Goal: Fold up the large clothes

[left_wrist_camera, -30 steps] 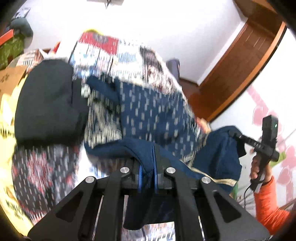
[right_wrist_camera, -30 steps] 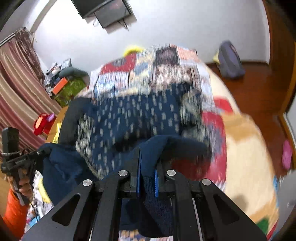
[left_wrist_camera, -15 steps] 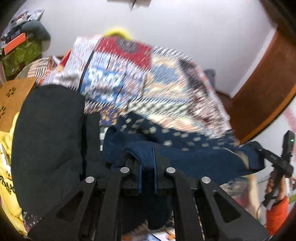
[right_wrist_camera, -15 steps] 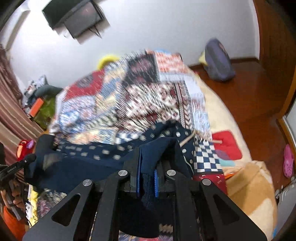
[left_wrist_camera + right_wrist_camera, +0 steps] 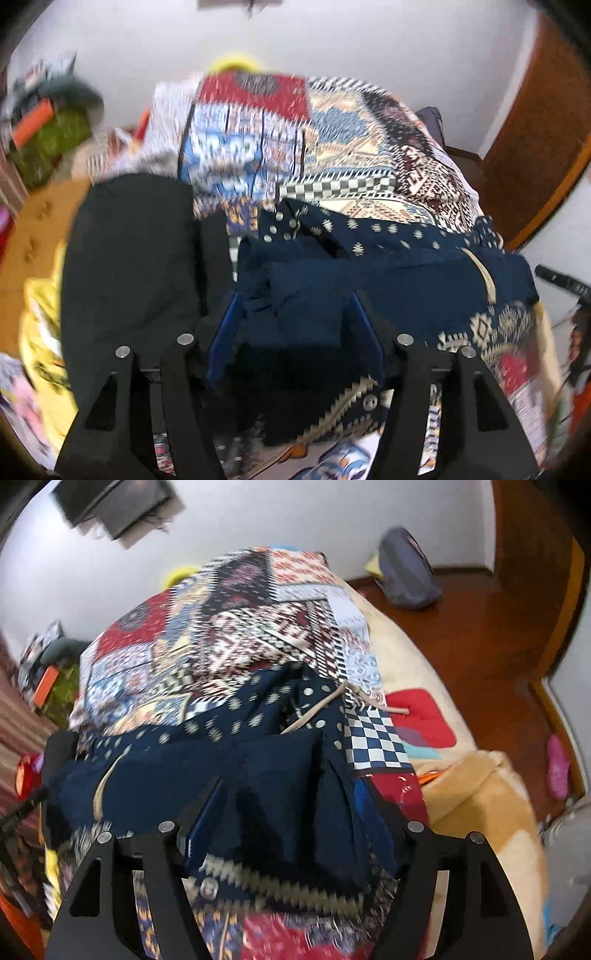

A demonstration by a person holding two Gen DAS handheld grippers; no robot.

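A navy garment (image 5: 388, 280) with small white motifs, a patterned hem and a cream drawstring lies folded across the patchwork bedspread (image 5: 332, 122). It also shows in the right wrist view (image 5: 229, 760). My left gripper (image 5: 293, 325) is open, its blue-padded fingers spread around the garment's left end. My right gripper (image 5: 288, 812) is open, its fingers spread around the garment's right end. The cloth lies loose between each pair of fingers.
A black garment (image 5: 129, 266) lies left of the navy one, over yellow cloth (image 5: 40, 332). The bed (image 5: 424, 672) ends at a wooden floor (image 5: 498, 635) with a grey backpack (image 5: 406, 572). A wooden door (image 5: 535, 129) stands at right. Clutter (image 5: 44, 129) sits at far left.
Both grippers have opened and let go of the navy garment. The garment has come down from its held-up position and now lies folded on the bed.
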